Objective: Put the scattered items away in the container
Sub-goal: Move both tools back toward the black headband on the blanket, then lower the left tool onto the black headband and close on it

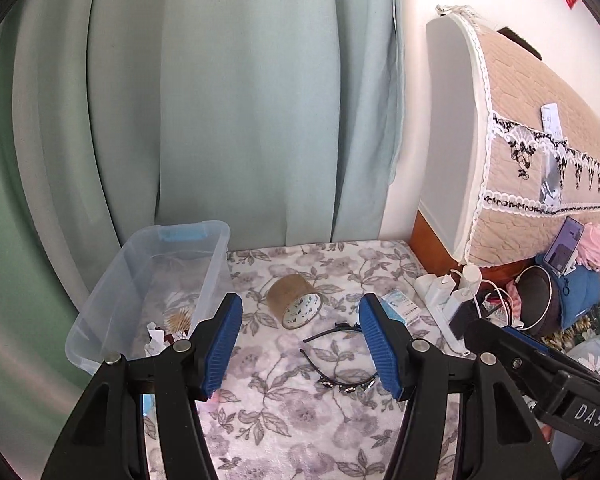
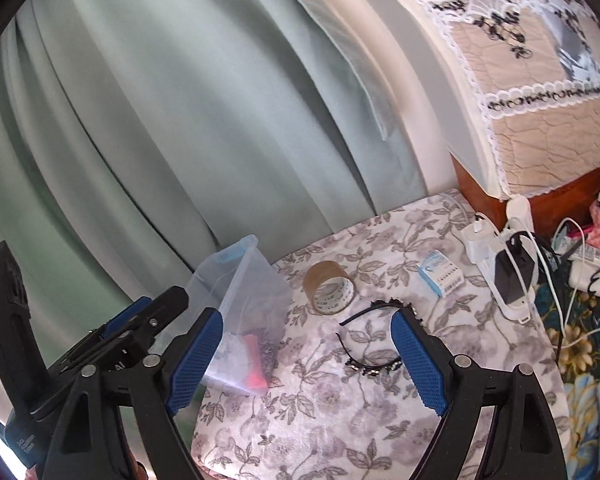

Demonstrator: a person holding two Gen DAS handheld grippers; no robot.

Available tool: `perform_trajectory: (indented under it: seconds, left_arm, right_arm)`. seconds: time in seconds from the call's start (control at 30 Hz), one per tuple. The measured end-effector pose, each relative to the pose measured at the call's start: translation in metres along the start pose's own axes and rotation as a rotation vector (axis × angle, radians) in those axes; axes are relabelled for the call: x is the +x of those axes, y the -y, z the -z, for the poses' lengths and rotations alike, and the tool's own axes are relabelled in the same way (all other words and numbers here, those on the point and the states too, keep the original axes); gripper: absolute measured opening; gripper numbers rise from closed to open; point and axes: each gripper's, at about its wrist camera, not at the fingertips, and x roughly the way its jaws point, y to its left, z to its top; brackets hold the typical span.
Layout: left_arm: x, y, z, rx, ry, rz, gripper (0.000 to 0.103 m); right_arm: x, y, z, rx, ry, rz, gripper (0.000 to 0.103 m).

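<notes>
On flowered bedding (image 1: pixel 284 420): tape roll (image 1: pixel 296 300), black headband (image 1: pixel 340 356), small box (image 1: pixel 400 306). Beside them, clear container (image 1: pixel 100 320). Left tongs (image 1: pixel 300 344) and right tongs (image 2: pixel 306 360) spread apart, gripping nothing.

Green curtain (image 1: pixel 220 100) behind floral blanket (image 1: pixel 300 420); power strip (image 1: pixel 440 292) w/ chargers, phone (image 1: pixel 566 246) at right.
</notes>
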Motion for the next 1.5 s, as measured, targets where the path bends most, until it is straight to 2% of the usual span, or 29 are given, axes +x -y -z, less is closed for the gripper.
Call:
perform_trajectory:
  seconds: [0.33,0.8,1.0,1.27,1.43,1.5]
  left_arm:
    - [0.035,0.020,0.021,0.035,-0.111,0.014,0.062]
    - [0.101,0.026,0.060,0.055,-0.308,0.018,0.062]
    - [0.128,0.018,0.075,0.006,-0.356,0.024,0.062]
    - [0.176,0.010,0.103,-0.081,-0.484,0.060,0.062]
    - [0.199,0.006,0.106,-0.122,-0.500,0.074,0.060]
    - [0.208,0.005,0.107,-0.141,-0.509,0.080,0.055]
  right_arm:
    - [0.009,0.051,0.011,0.116,-0.054,0.052,0.089]
    - [0.052,0.084,0.028,0.168,-0.173,0.105,0.089]
    - [0.070,0.096,0.035,0.193,-0.218,0.130,0.089]
    - [0.101,0.107,0.044,0.184,-0.298,0.164,0.089]
    - [0.122,0.109,0.041,0.130,-0.317,0.209,0.089]
    - [0.131,0.111,0.038,0.118,-0.316,0.227,0.089]
